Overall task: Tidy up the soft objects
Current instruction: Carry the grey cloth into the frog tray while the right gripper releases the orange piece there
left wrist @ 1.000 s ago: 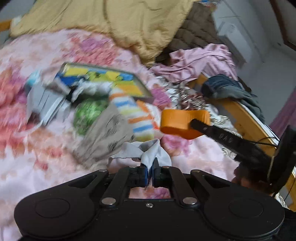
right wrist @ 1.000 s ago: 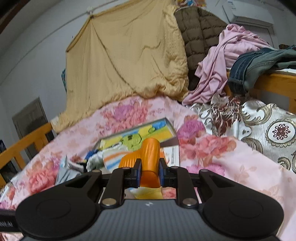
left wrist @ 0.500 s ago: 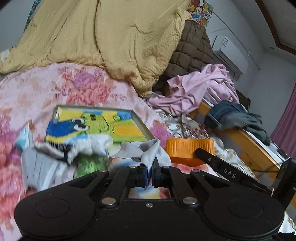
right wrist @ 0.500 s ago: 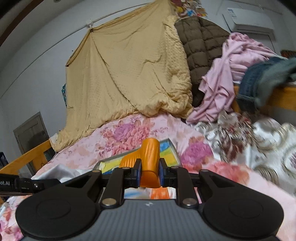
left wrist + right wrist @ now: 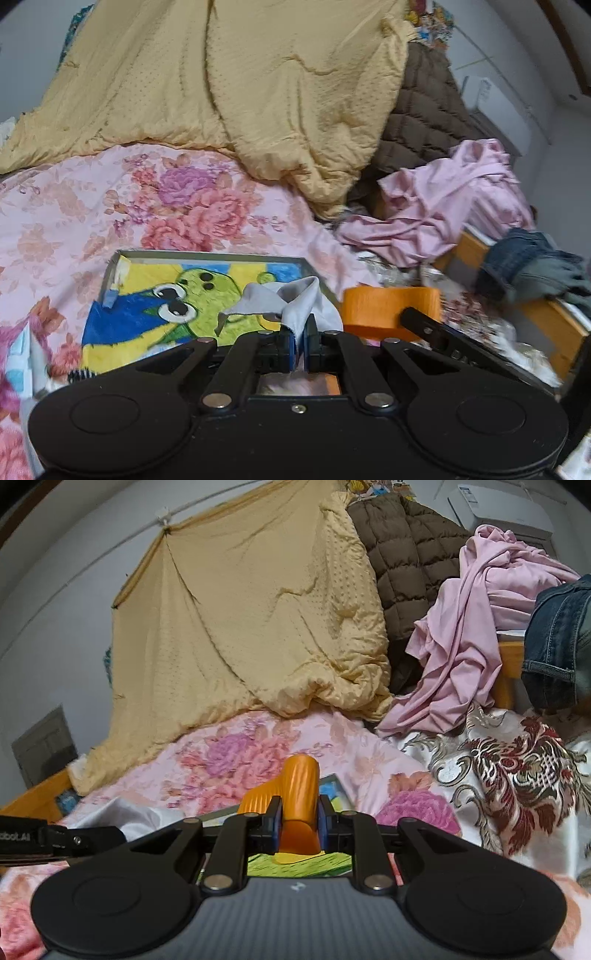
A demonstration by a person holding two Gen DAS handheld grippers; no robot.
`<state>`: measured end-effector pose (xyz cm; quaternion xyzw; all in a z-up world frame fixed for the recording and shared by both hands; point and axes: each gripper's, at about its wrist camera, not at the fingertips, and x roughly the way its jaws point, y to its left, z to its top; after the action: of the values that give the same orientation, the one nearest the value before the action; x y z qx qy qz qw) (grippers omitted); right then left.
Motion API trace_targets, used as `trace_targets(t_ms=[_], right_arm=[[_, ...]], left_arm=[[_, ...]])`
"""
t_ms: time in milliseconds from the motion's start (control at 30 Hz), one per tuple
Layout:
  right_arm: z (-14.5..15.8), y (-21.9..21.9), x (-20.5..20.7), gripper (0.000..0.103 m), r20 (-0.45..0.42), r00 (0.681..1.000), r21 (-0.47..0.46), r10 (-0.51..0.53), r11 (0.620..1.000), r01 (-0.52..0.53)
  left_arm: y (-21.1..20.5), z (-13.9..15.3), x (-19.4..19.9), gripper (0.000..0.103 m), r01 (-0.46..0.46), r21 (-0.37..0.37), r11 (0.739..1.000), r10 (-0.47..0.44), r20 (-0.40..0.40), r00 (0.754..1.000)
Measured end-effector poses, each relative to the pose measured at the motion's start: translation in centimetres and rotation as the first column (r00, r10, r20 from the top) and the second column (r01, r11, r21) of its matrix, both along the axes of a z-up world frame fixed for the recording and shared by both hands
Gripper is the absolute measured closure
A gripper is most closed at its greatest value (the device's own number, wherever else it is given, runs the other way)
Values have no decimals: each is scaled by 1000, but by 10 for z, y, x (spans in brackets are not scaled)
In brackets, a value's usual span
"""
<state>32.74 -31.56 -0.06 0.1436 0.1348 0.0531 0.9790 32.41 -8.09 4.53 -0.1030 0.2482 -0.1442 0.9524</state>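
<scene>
grey cloth (image 5: 295, 302) pinched tight in left gripper (image 5: 300, 345); right gripper (image 5: 298, 825) clamps orange piece (image 5: 297, 794).

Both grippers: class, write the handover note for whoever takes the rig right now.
Left gripper: shut on grey cloth, held over the cartoon tray.
Right gripper: shut on orange piece, just right of the left one, near the tray's edge.
Done: both items lifted off the floral bedspread.
Left: place both; a few soft items lie at the left edge, blurred.
</scene>
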Motion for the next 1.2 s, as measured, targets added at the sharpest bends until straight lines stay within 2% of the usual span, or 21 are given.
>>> trace_targets(t_ms=[167, 533, 700, 933, 1167, 1200], right_arm=[[-15, -7, 26, 82, -45, 999, 20, 21, 1000, -20], [-41, -19, 65, 80, -159, 985, 64, 60, 997, -50], [-47, -20, 71, 78, -193, 979, 66, 64, 996, -52], [-45, -17, 73, 68, -208, 975, 51, 71, 997, -62], [-41, -14, 72, 56, -211, 975, 28, 73, 997, -69], [-41, -14, 72, 55, -213, 974, 28, 73, 997, -69]], left_arm=[[-19, -22, 36, 100, -42, 30, 999, 42, -13, 999], [-37, -57, 89, 100, -86, -18, 996, 83, -137, 987], [-43, -66, 101, 100, -93, -4, 996, 91, -174, 980], [-50, -77, 107, 99, -93, 40, 995, 100, -226, 969], [-40, -81, 109, 96, -143, 14, 990, 141, -281, 949], [-39, -81, 108, 93, -145, 12, 989, 142, -283, 949]])
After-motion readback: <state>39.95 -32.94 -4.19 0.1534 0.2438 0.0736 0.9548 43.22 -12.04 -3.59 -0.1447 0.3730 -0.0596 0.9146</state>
